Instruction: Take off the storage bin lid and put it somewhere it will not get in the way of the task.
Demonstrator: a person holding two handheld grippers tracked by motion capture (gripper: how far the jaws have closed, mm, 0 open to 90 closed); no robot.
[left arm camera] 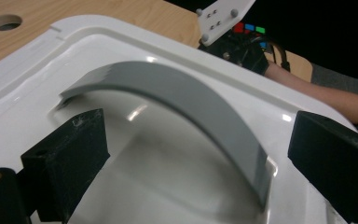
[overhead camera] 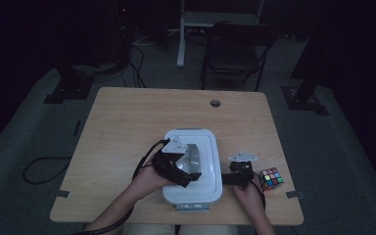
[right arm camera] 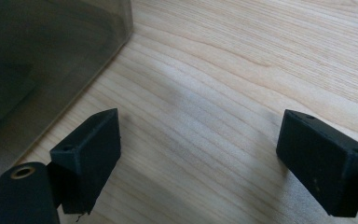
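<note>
so there's this white lidded box (overhead camera: 194,171) sitting near the front edge of the wooden bench (overhead camera: 127,127), with a grey arched handle (left arm camera: 182,100) across the dip in its lid. the left gripper (overhead camera: 185,177) hovers right over that lid, and in the left gripper view its fingers (left arm camera: 70,154) are spread wide, one on each side of the handle, not touching it as far as i can see. the right gripper (overhead camera: 239,182) is down just beside the box's right side, fingers (right arm camera: 91,149) also wide apart with only bare wood between them; the box's smoky wall (right arm camera: 42,60) shows at the left of its view. a colourful puzzle cube (overhead camera: 270,178) sits on the bench just right of that hand.
</note>
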